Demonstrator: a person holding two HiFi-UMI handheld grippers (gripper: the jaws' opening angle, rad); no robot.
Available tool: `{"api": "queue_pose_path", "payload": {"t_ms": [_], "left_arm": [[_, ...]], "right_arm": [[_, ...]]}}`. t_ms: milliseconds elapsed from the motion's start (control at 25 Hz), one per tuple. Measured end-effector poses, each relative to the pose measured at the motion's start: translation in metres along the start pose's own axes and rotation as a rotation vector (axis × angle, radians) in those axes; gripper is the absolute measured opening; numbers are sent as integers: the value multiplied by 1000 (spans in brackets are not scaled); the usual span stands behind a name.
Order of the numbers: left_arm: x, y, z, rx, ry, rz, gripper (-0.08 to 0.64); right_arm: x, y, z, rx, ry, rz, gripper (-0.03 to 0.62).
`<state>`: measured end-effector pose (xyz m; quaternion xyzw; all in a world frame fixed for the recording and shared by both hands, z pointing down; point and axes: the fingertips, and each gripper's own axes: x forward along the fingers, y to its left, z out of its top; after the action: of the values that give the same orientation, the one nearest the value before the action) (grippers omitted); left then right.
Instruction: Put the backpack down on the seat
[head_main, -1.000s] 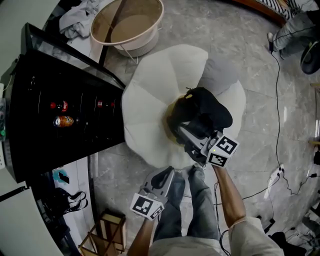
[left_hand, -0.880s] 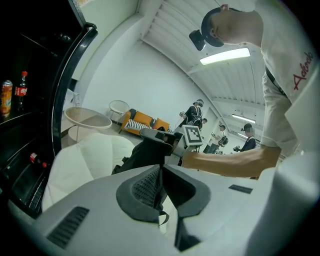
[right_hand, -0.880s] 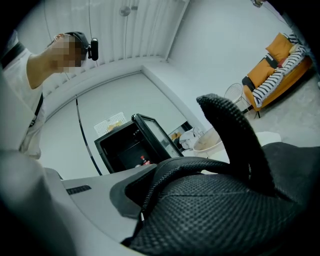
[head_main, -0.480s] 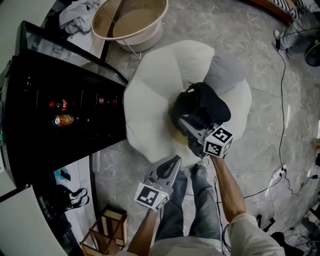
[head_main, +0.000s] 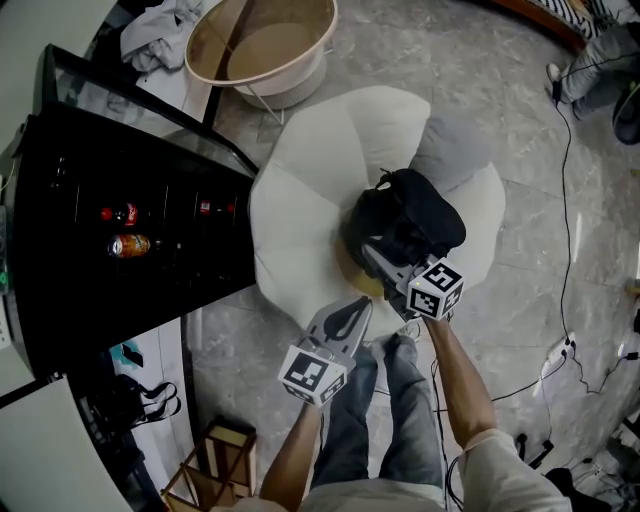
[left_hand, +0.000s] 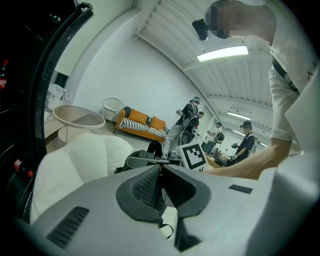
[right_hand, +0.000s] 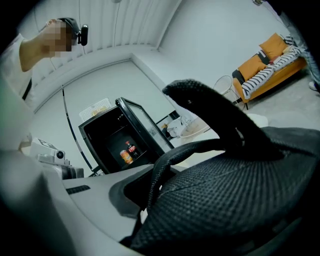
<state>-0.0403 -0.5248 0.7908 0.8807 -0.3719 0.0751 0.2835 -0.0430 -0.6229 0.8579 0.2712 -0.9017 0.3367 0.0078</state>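
Right tongs (head_main: 374, 252) grip the black mesh backpack (head_main: 420, 215) over the white cushioned seat (head_main: 300, 210). Left tongs (head_main: 360, 303): closed, empty. Black cabinet (head_main: 150, 170) leftward holds drinks (head_main: 127, 243).

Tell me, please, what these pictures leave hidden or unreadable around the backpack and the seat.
- Head view: whether the backpack rests on the white seat; its own bulk hides its underside.
- Right gripper view: where the right gripper pinches the strap; the backpack's mesh covers the spot.
- Head view: labels on the drinks in the black cabinet; too small.
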Motion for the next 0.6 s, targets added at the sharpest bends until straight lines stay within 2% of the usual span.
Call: {"api": "queue_pose_path", "payload": {"t_ms": [120, 200, 520, 600], "left_arm": [[-2, 0, -11, -15, 15, -9, 43], [-3, 0, -17, -29, 22, -11, 43], [-7, -14, -32, -23, 33, -40, 43], [-10, -20, -31, -20, 30, -46, 43]], "right_arm": [[-4, -1, -16, -15, 32, -32, 58], [-8, -4, -29, -19, 55, -59, 136], [-43, -15, -56, -53, 27, -210, 219], [-54, -15, -59, -48, 26, -239, 218]]}}
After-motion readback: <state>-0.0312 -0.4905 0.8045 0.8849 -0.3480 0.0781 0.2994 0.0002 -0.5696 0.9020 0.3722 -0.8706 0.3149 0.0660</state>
